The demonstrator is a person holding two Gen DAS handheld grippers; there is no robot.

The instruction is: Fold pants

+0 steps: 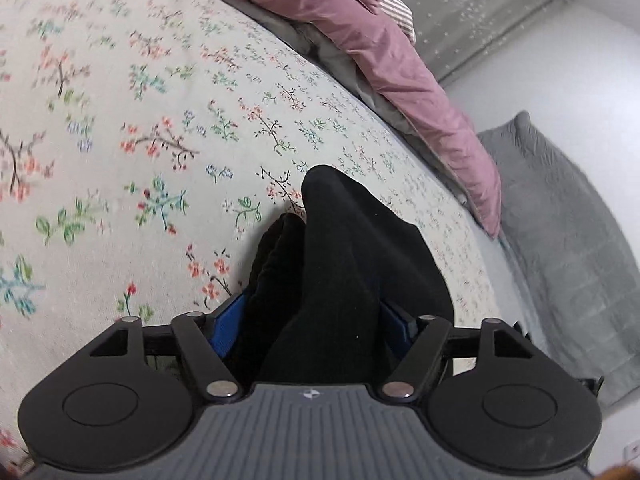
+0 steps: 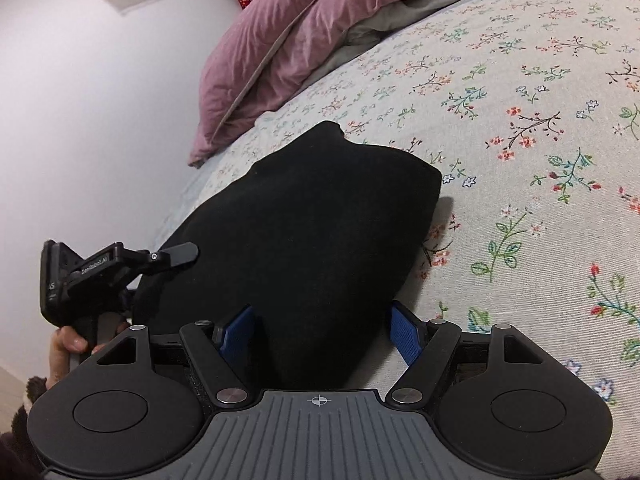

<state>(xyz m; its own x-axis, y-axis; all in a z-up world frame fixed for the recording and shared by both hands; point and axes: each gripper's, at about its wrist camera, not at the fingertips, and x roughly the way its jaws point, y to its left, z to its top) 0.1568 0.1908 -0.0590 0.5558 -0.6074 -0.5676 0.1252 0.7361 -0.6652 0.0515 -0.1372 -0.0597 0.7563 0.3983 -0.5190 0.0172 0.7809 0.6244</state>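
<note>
Clearly the black, soft, matte fabric pants (image 2: 312, 240) lie on the bed's pale floral-printed woven bedspread (image 2: 520, 152), a folded dark bundle whose long axis runs from the bottom centre of the right wrist view up toward the upper middle, narrowing to a rounded peak there. Its surface is smooth and lint-free, with one crisp folded edge on the right side of the frame. The right gripper (image 2: 318, 332) has its blue ribbed pads (image 2: 406, 336) spread either side of the near end of the pants; whether they press the cloth I cannot tell. At the left edge of that view, the left gripper (image 2: 176, 254) bites the bundle's left edge, its handle held by a bare hand (image 2: 66, 346). In the left wrist view the left gripper (image 1: 312, 332) is clamped on thick bunched folds of the pants (image 1: 344, 264), which rise up the frame's centre. A crumpled mauve velvety duvet (image 1: 360, 40) lies at the upper right.
</note>
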